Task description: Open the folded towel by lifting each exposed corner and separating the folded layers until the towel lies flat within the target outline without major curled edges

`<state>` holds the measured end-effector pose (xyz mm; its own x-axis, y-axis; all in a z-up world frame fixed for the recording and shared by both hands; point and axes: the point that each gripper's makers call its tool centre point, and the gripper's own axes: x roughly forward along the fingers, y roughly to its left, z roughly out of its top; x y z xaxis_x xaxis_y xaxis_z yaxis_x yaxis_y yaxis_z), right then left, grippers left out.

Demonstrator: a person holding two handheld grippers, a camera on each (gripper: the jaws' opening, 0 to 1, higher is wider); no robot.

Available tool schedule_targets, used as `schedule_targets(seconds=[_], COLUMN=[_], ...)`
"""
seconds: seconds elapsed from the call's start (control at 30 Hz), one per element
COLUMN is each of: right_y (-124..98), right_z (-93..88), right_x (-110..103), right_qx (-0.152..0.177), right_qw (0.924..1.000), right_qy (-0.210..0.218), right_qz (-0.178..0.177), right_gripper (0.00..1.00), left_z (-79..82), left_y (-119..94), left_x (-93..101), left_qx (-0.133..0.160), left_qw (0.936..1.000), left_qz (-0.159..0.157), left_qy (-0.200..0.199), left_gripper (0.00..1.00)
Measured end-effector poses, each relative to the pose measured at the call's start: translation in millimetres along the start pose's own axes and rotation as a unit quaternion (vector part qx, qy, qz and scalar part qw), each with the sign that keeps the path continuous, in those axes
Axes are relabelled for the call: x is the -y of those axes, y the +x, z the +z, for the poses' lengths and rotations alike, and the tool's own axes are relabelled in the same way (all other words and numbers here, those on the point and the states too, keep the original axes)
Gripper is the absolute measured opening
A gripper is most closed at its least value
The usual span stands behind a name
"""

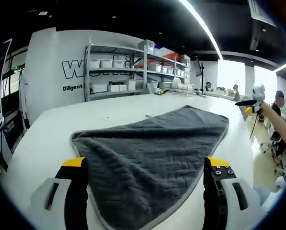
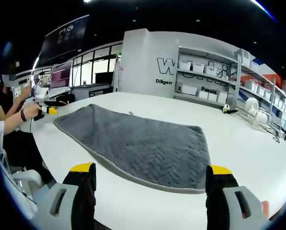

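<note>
Towel [image 1: 150, 155] lies on the white desk [image 1: 47, 139]. It is dark grey with a zigzag pattern and a lighter grey edge. In the left gripper view it looks like a big folded shape, with one corner far off near the back of the desk and a wide part close to the camera. The near edge of the towel reaches down between the two jaws of the left hand-held gripper [image 1: 148, 165]. The jaws are black with yellow tips. They stand wide apart, one on each side of the towel, and they hold nothing.

In the right gripper view the towel [image 2: 143, 143] lies flat on the desk [image 2: 244, 143], just past the jaws. It is long, with one end near the far left edge of the desk. The right hand-held gripper [image 2: 150, 170] also has its jaws wide apart, and nothing is between them. Its tips are near the closest edge of the towel, but I cannot tell if they touch it.

Behind the desk stands a metal shelf [image 1: 133, 67] with white boxes on it, next to a white wall [image 1: 56, 72] with big letters. A person [image 2: 11, 120] sits at the left end of the desk in the right gripper view, holding a yellow and black tool.
</note>
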<state>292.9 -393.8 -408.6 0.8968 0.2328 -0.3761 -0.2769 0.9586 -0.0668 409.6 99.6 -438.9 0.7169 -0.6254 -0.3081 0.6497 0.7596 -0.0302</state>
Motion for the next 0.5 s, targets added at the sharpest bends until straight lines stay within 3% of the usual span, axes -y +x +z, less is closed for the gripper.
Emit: schedule_targets(seconds=[0.2, 0.33, 0.4, 0.5], right_y=[18, 38, 41, 40], right_z=[-9.2, -15.1, -21.1, -14.4], right_x=[20, 16, 14, 19], right_qx=[0.002, -0.016, -0.041, -0.041], right_qw=[1.0000, 0.9989, 0.9976, 0.9975], right_qy=[-0.004, -0.009, -0.025, -0.041], right_qz=[-0.003, 0.042, 0.051, 0.041], right_gripper=[0.97, 0.99, 0.99, 0.99], left_z=[-12.2, -10.1, -6.3, -3.7], left_y=[14, 28, 26, 14], left_x=[-8.2, -21.2, -27.6, -29.9], left_qx=[-0.004, 0.001, 0.012, 0.026], left_qw=[0.9999, 0.9998, 0.9995, 0.9990], left_qz=[0.011, 0.012, 0.019, 0.027], left_qy=[0.011, -0.016, -0.023, -0.023], left_gripper=[0.98, 0.98, 0.97, 0.96])
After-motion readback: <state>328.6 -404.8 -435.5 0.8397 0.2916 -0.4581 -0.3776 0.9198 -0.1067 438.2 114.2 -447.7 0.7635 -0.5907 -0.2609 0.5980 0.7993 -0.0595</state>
